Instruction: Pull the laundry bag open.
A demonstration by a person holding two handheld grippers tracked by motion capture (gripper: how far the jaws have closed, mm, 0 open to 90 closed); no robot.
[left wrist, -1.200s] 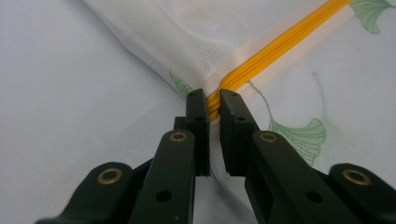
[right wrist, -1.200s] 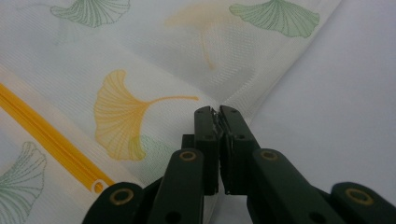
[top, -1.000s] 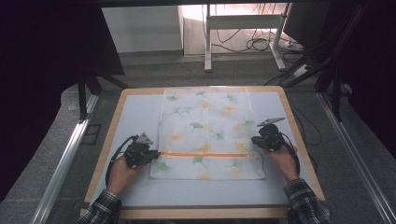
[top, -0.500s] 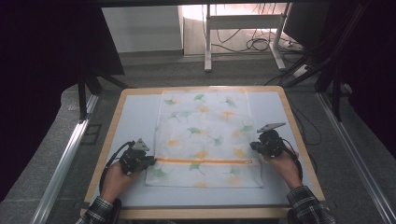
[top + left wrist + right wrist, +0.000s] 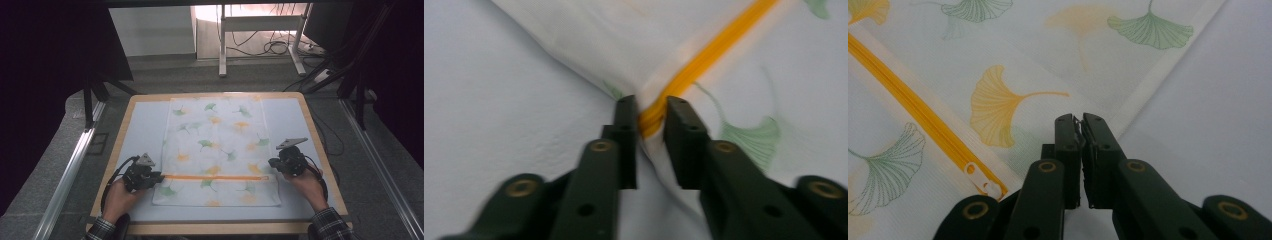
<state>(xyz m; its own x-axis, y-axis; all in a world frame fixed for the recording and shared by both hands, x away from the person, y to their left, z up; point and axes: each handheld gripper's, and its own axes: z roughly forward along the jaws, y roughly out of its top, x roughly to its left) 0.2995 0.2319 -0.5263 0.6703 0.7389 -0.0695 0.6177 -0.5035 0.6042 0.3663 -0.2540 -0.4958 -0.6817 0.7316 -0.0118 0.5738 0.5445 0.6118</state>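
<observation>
My left gripper (image 5: 651,117) has just been opening, its jaws apart around the pillowcase's (image 5: 215,145) orange zip (image 5: 704,57). My right gripper (image 5: 1078,125) pinches the cloth edge

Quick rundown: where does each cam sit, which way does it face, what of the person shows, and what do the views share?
High view: above the person's side, looking forward and down at the table; forearms, left gripper, right gripper.
Left gripper view: along its black jaws, parted around the fabric bag's orange zipper end.
Right gripper view: along its jaws, shut on the bag's edge, zipper pull alongside.
All three share the bag and zipper.
</observation>
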